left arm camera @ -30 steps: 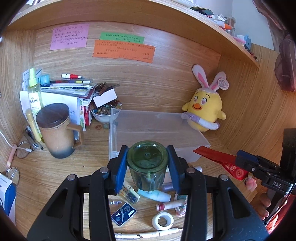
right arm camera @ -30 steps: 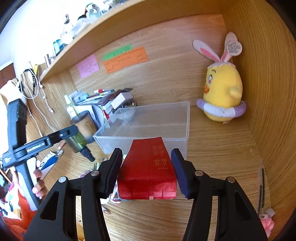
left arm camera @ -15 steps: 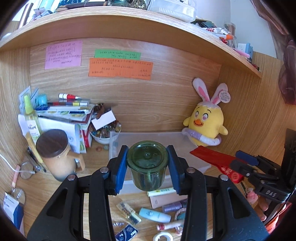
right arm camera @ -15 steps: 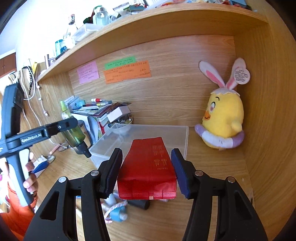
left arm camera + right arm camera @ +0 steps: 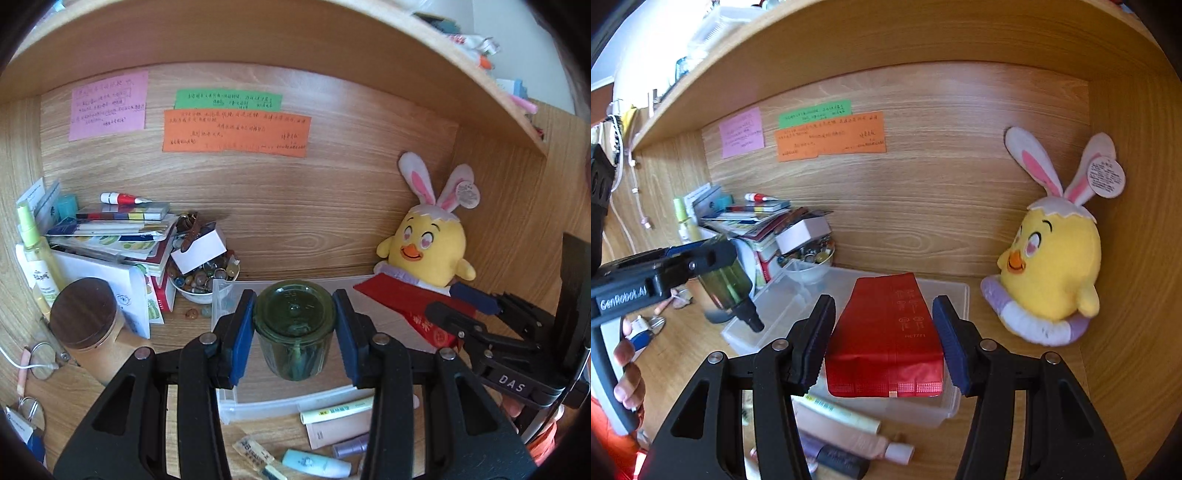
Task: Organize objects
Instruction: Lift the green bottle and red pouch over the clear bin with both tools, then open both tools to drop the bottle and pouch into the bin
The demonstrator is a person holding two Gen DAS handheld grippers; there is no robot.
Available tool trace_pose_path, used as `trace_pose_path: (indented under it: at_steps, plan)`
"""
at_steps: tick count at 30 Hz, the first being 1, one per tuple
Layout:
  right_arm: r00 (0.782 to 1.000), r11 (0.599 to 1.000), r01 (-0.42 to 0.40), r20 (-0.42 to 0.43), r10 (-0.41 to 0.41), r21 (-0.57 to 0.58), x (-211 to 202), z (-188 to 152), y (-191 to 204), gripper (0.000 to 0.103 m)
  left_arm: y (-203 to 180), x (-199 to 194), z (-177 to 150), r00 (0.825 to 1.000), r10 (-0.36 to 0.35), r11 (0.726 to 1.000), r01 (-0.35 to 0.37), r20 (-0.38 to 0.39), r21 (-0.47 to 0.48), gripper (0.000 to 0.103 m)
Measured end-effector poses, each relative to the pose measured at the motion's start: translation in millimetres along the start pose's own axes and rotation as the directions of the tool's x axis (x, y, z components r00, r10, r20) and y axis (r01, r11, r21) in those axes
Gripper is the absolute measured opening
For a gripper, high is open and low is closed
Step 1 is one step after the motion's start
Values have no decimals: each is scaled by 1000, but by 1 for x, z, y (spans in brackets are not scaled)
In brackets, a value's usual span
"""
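Both grippers lifted since before, left gripper [image 5: 294, 332] clamping green bottle [image 5: 293, 328], right gripper [image 5: 884, 339] clamping red pouch [image 5: 886, 336]

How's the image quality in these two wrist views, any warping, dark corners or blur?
Left wrist view: strong fisheye bends the shelf into an arc, corners go black, the green bottle looks sharp. Right wrist view: same bending and dark corners, the red pouch is crisp, daylight washes out the upper left.

The handwriting on the orange note [image 5: 236, 133] is too small to read; the clear bin [image 5: 225, 306] is largely hidden behind the green bottle [image 5: 293, 328]; the blue packet [image 5: 22, 435] is cut off at the left edge.
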State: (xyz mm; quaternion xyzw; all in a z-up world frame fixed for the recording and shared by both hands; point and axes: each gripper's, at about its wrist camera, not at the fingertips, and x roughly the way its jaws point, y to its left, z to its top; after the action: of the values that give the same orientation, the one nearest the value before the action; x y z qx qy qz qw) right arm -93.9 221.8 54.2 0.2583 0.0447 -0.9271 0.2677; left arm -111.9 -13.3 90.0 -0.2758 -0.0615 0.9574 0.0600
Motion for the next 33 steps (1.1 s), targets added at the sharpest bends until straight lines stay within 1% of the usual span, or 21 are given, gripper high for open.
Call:
trace_pose_path:
  at_steps: [4,8,10,13,17,18,19,20,27,28,30,31,32,33]
  plan:
    - [1000,1000,8,-24,-8,-8,19,5,0,51,4,21,2,1000,6,1000,-7,-27,-7,41]
    - [998,1000,10,-65,-11,-17,40,4,1,51,8,46,2,997,8,1000,-10,-75,-20,41]
    - [996,1000,10,-91,-12,-20,52,-1,2,51,11,57,0,995,20,999,-24,-98,-33,41]
    - [992,1000,12,-125,-15,-23,66,-8,1,51,17,73,-5,989,61,997,-67,-134,-46,41]
    - [988,999,17,-152,-21,-27,79,-16,0,51,26,88,-10,980,103,992,-114,-168,-60,41]
    - [987,999,20,-158,-24,-29,82,-18,1,50,27,90,-11,979,106,991,-118,-173,-63,41]
    - [986,999,20,-166,-25,-33,85,-19,1,43,27,93,-12,978,111,990,-124,-178,-62,41]
    - [984,999,17,-176,-23,-34,88,-20,1,42,27,95,-13,976,118,990,-130,-185,-56,41]
    - [977,1000,20,-211,-24,-22,96,-24,-4,42,13,106,-21,967,104,994,-108,-235,-4,42]
    - [975,1000,15,-219,-19,-19,96,-24,-4,43,10,107,-21,965,101,995,-103,-241,6,43]
    - [973,1000,12,-231,-14,-10,96,-24,-6,48,5,107,-24,962,95,996,-90,-255,28,49]
    - [972,1000,13,-233,-14,-5,96,-23,-6,56,3,107,-24,962,91,996,-85,-258,34,52]
    - [973,1000,16,-232,-16,-2,95,-23,-7,62,1,107,-25,962,84,996,-77,-260,39,56]
    - [974,1000,25,-224,-24,1,92,-22,-7,63,-1,105,-25,962,78,997,-69,-262,41,60]
